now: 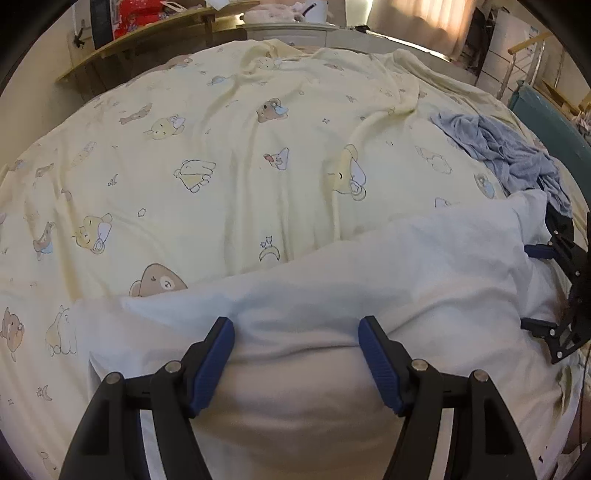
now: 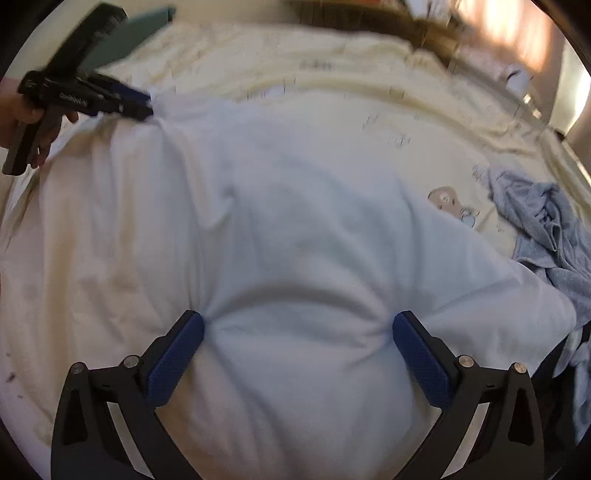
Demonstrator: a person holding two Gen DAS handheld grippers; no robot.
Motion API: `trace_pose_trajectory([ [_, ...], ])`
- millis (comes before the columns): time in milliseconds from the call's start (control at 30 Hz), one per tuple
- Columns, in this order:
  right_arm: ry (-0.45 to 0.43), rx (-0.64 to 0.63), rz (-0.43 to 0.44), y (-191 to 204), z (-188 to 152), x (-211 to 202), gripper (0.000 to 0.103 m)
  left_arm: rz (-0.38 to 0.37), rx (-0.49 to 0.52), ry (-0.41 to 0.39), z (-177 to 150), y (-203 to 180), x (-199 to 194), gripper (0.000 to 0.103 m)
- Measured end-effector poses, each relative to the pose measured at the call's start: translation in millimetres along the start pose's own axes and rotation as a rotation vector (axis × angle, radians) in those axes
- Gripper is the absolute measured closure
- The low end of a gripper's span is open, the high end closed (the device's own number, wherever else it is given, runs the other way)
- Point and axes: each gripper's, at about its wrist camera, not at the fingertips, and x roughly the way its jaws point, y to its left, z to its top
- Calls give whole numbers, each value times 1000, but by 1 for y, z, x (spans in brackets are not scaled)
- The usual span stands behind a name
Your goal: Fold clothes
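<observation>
Two grippers press down on one white garment [image 1: 369, 280] that lies spread over the near part of the bed [image 1: 221, 155]. The left gripper [image 1: 296, 334] has its jaws set moderately apart, blue pads [image 1: 218, 365] dug into the cloth, with a soft bulge of white fabric between them; the pads do not pinch it. The right gripper [image 2: 298, 332] has its jaws at their widest, both tips pushed into the same garment, so the cloth puckers at each pad and swells between them, ungripped.

From the right wrist view, the left gripper sits at the garment's far left corner, with a hand [image 2: 33, 122] wrapped round its handle. Beyond the garment runs the pale yellow sheet [image 1: 240, 122] printed with bears, rumpled in long creases. Toward the bed's right edge a crumpled grey-blue garment [image 1: 513, 151] lies just beside the white one. Farther off, past the bed's far edge, stands a wooden shelf [image 1: 155, 33] with clutter, and a curtain [image 1: 424, 14] catches the light.
</observation>
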Motion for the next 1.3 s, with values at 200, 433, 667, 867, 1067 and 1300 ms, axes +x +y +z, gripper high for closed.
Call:
trace_pose_trajectory([
  [200, -57, 48, 49, -8, -10, -4, 0, -4, 18, 13, -8, -3, -3, 32],
  [433, -58, 51, 53, -8, -12, -6, 0, 5, 14, 24, -5, -3, -4, 32],
  [667, -56, 54, 56, -8, -11, -2, 0, 12, -9, -35, 28, 7, -26, 32],
  [867, -53, 54, 58, -9, -9, 0, 0, 86, -138, -84, 42, 38, -49, 32],
  [1067, -58, 57, 61, -9, -9, 1, 0, 127, -34, 63, 11, 25, -41, 32],
  [1300, -55, 60, 67, -10, -8, 1, 0, 173, -100, 76, -13, 30, -59, 32],
])
